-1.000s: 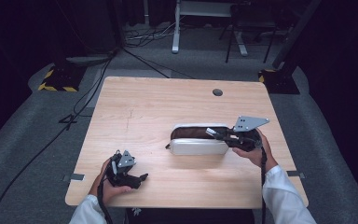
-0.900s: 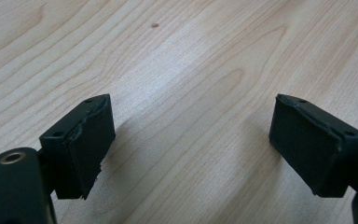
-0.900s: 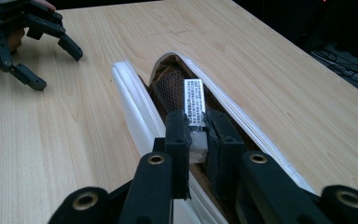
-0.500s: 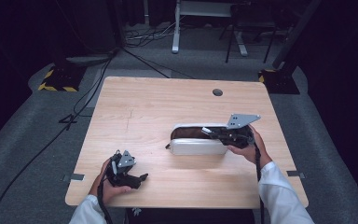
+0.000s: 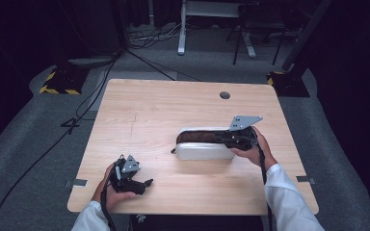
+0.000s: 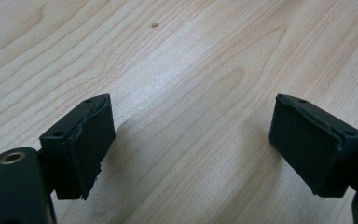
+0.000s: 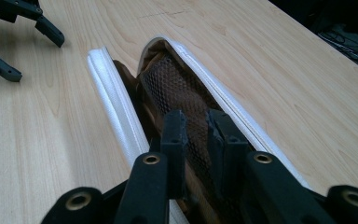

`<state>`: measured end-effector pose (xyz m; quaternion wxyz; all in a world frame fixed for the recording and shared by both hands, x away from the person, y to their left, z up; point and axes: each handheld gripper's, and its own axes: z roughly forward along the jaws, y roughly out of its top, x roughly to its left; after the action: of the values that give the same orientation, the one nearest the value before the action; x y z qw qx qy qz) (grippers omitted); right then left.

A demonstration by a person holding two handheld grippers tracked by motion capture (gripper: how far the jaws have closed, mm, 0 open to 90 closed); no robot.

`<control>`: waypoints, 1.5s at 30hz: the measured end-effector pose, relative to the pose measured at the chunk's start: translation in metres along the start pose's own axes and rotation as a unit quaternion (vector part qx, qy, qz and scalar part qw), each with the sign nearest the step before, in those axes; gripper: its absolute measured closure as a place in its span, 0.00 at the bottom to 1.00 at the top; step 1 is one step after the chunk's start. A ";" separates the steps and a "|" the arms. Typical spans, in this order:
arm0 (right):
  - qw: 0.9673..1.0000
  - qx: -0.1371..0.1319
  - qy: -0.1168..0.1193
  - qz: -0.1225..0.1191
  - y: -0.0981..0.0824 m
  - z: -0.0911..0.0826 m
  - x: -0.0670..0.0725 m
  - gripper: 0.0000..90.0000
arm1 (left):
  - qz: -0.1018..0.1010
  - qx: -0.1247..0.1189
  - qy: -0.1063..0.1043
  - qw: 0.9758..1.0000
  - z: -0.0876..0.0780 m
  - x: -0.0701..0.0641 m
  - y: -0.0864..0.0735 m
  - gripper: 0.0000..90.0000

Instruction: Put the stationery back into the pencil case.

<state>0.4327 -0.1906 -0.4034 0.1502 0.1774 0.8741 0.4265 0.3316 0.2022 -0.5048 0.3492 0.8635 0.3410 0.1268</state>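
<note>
Right gripper (image 7: 196, 135) jaws nearly closed inside the open white pouch (image 5: 203, 150), gripping nothing visible. Left gripper (image 6: 191, 149) wide open, empty, well apart from the pouch near the table (image 5: 173, 106) front edge.

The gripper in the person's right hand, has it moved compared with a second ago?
Yes. The right gripper has slid left along the open white pouch, ending nearer the pouch's left end and farther from the table's right edge.

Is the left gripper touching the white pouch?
Apart. In the high view the left gripper sits near the table's front edge with bare wood between it and the white pouch. The left gripper view shows wood grain between its open jaws.
</note>
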 end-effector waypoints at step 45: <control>0.994 -0.008 -0.109 0.026 -0.031 -0.070 0.002 0.36 | 0.000 0.000 0.000 1.000 0.000 0.000 0.000 0.16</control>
<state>0.3958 -0.2560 -0.3866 0.2347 0.2441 0.8442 0.4155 0.3317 0.2022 -0.5048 0.3494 0.8634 0.3413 0.1265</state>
